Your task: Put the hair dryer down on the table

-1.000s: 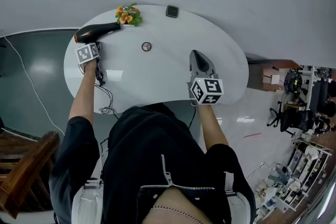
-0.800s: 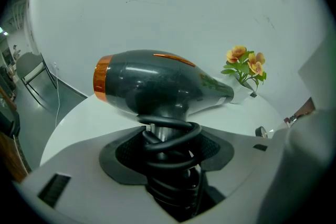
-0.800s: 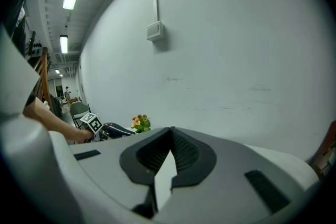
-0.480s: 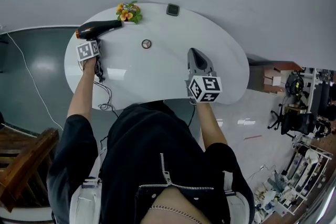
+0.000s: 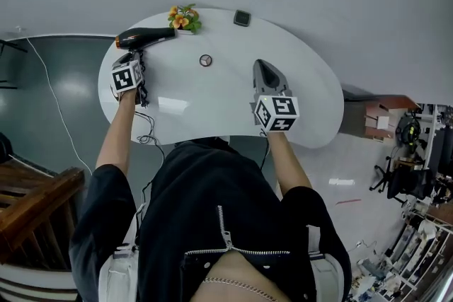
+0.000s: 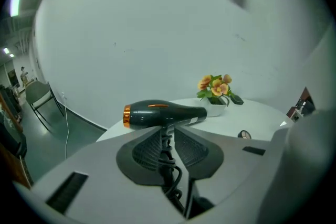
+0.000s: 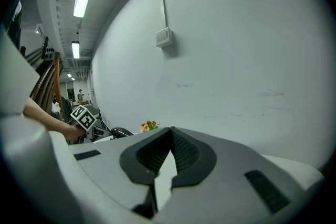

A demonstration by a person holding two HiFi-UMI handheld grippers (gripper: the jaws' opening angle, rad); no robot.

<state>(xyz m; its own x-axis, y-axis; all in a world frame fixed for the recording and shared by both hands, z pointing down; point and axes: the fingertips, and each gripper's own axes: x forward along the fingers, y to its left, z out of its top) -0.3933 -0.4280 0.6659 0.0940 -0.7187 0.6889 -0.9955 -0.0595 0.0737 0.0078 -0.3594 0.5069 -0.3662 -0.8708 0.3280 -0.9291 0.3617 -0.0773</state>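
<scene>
**Grasp step.** Left gripper point(image 5: 132, 59) jaws closing on the hair dryer point(image 5: 145, 35) handle, cord alongside.
Right gripper point(image 5: 264, 68) jaws closed, empty. The next move probably calls for a firm hold, then laying it on the table point(image 5: 226, 99).

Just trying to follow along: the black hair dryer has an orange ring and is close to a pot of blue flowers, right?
Not blue: the flowers are orange and yellow, as the left gripper view shows. The black hair dryer does have an orange ring and is close to their pot.
</scene>
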